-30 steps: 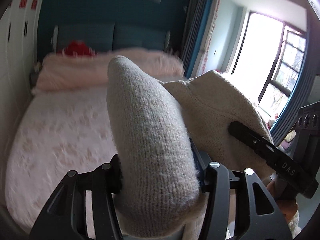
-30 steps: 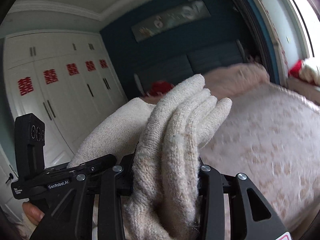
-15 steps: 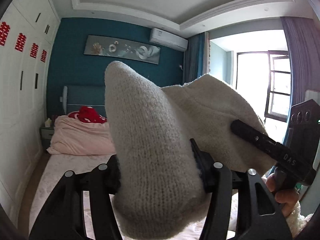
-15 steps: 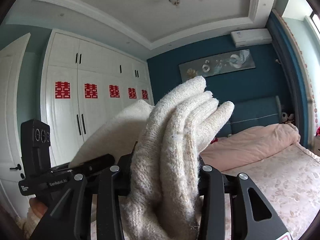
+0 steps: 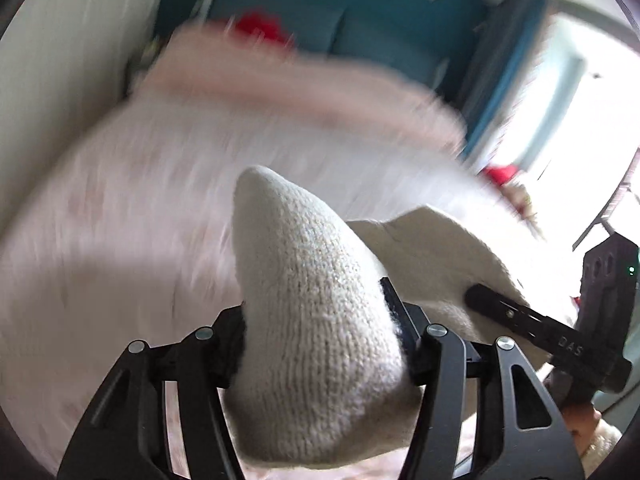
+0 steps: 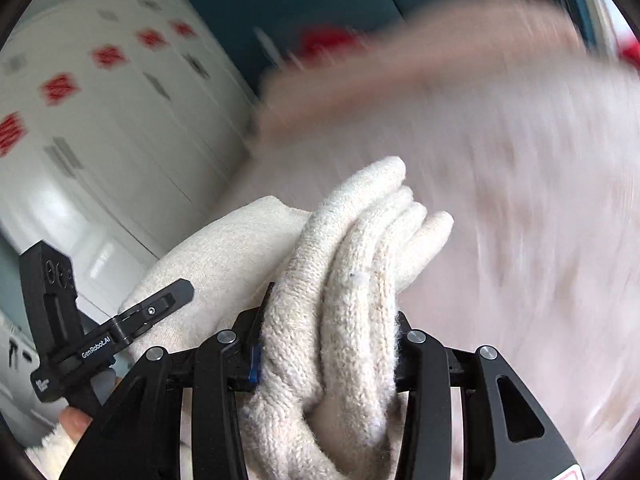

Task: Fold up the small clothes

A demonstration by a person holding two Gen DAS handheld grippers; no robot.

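Note:
A cream knitted garment (image 5: 316,304) is held up in the air between both grippers. My left gripper (image 5: 320,340) is shut on one bunched end of it. My right gripper (image 6: 328,344) is shut on the other end, where several folds of the garment (image 6: 360,256) stick up between the fingers. The cloth spans sideways between the two grippers. The right gripper shows at the right of the left wrist view (image 5: 560,340), and the left gripper shows at the left of the right wrist view (image 6: 120,332). Both views are motion-blurred.
A bed with a pale pink floral cover (image 5: 120,208) lies below and ahead, with a pink duvet (image 5: 304,92) at its head and something red (image 5: 260,28) by the teal headboard. White wardrobe doors (image 6: 100,120) stand at the left. A bright window (image 5: 580,100) is at the right.
Both grippers have swung down fast with the garment: the views went from bed, up to ceiling and wall, and now point down at the bed again. The grips are unchanged.

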